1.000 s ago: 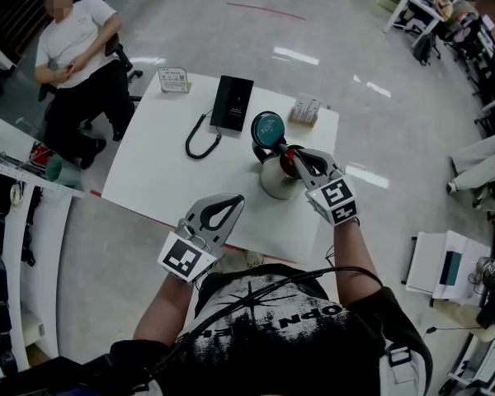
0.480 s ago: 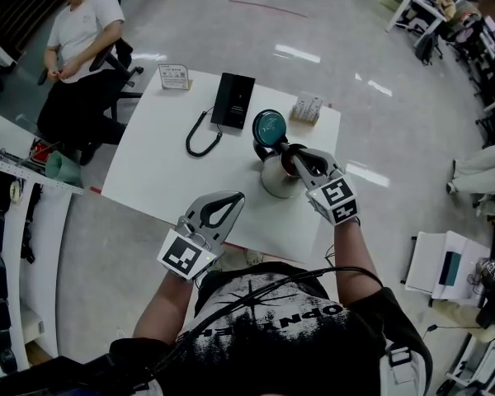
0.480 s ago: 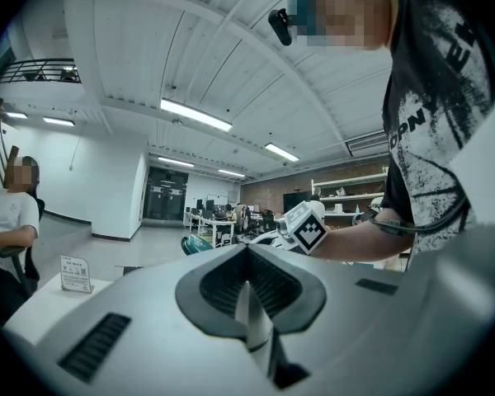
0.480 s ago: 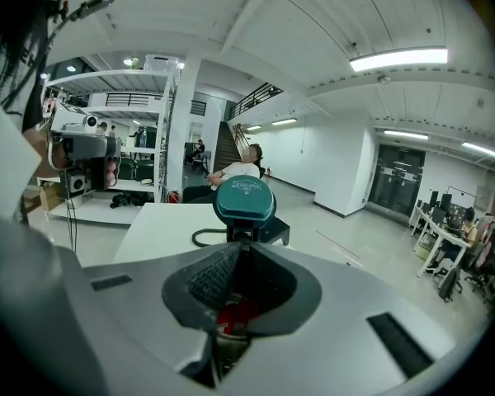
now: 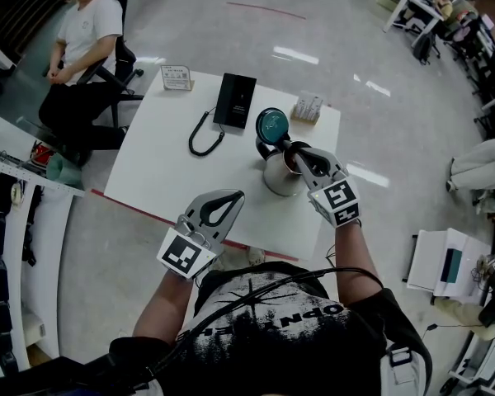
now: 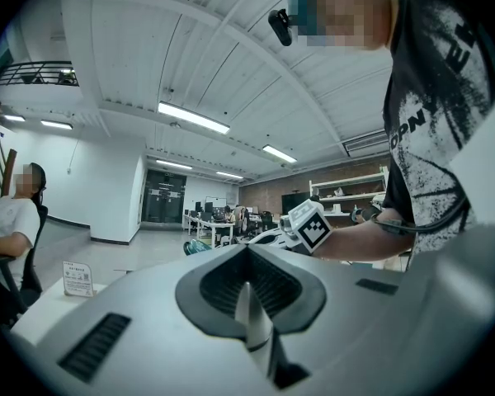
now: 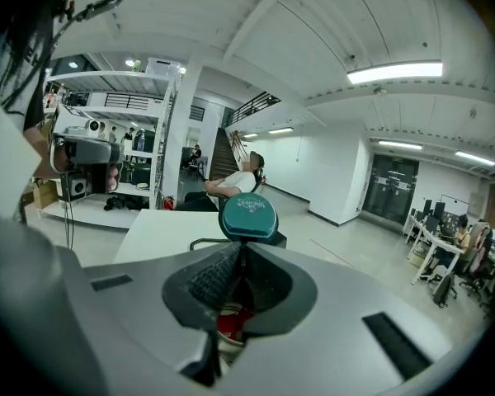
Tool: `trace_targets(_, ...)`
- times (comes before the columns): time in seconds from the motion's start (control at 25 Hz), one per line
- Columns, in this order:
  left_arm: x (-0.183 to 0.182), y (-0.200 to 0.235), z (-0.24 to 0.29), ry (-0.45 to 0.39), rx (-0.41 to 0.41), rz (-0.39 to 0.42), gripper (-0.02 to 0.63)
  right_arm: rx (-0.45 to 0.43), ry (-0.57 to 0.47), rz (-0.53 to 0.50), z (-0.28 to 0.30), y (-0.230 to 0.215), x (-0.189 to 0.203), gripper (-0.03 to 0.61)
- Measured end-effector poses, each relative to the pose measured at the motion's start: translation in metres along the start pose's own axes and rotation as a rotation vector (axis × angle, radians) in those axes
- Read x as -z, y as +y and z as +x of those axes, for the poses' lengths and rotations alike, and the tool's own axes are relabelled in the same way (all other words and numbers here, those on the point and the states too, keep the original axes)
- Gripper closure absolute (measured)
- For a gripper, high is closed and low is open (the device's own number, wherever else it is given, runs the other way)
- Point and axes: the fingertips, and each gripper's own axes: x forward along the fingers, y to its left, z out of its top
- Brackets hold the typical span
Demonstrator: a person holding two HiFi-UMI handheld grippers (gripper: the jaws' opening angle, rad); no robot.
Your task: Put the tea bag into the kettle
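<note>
Desk (image 5: 157,172): white. The kettle is right of centre, and a black block (image 5: 233,101) with a coiled cord (image 5: 202,134) sits well beyond it.

Kettle (image 5: 272,181): steel, upright. Its teal lid (image 5: 272,124) is tipped back open on the far side.

Your left hand-held gripper (image 5: 231,198) hangs over the near edge of the desk, well apart from the kettle. Its jaws are closed to a line with nothing between them. It is not bracing anything.

Your right hand-held gripper (image 5: 289,149) lies across the kettle mouth, tips close to the open lid. In the right gripper view its jaws (image 7: 243,250) meet at the tip, so the grip is narrow. I cannot tell whether a string or tag is caught in the pinch.

Tea bag (image 7: 231,320): red. It shows through the window between the jaws, down at the kettle's mouth just above the pale rim. I judge it in or entering the opening, but its depth is unclear.

Risks from here:
- If a string is in the pinch, lifting away closed would drag the bag back out. Open first.
- If the bag is only perched at the rim, a brush from the jaws could tip it outside.
- The tips are close to the lid, so a forward nudge could knock it shut on the gripper.
- The kettle is unbraced, so a sideways pull could slide or rock it.
</note>
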Motion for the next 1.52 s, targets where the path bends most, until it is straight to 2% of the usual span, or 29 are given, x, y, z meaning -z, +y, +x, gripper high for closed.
trace_targets(0.2, -0.012, 0.003, -0.015, -0.035, -0.006, 0.006, 0.603, -0.009, -0.037, -0.018, -0.003, 0.019, -0.017, 0.557)
trace_targets(0.44, -0.015, 0.018, -0.048, -0.039, -0.048, 0.021, 0.603, -0.048, -0.092, -0.043, 0.006, 0.053, -0.044, 0.557)
trace_targets(0.88, -0.017, 0.059, -0.132, -0.015, -0.171, 0.058, 0.603, -0.184, -0.211, -0.081, 0.037, 0.14, -0.102, 0.568)
trace_targets(1.52, -0.021, 0.099, -0.245, -0.013, -0.293, 0.093, 0.603, -0.336, -0.374, -0.05, 0.07, 0.249, -0.166, 0.568)
